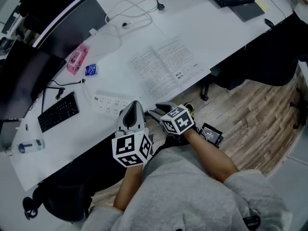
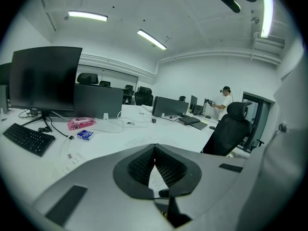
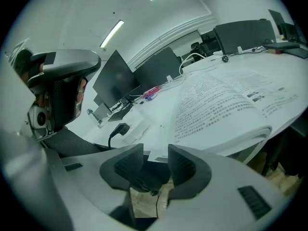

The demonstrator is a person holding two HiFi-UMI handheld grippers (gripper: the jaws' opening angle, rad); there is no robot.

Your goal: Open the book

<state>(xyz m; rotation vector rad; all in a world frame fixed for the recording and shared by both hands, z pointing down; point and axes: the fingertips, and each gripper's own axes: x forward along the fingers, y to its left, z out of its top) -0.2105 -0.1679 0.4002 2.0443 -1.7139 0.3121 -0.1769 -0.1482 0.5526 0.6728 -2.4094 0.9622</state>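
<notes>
The book (image 1: 166,69) lies open and flat on the white desk (image 1: 202,23), both printed pages facing up; the right gripper view shows its pages (image 3: 226,105) just beyond the jaws. My right gripper (image 1: 156,110) hovers off the desk's near edge, below the book's front corner, open with nothing between its fingers (image 3: 155,153). My left gripper (image 1: 134,105) is beside it to the left, over the desk edge. Its jaws meet at the tips (image 2: 154,148), holding nothing.
A white power strip (image 1: 111,103) lies left of the book, with a black keyboard (image 1: 57,112) and a monitor (image 1: 19,81) beyond. A pink pack (image 1: 77,59), a blue packet (image 1: 90,70) and cables sit further back. A black chair (image 1: 260,57) stands right of the desk.
</notes>
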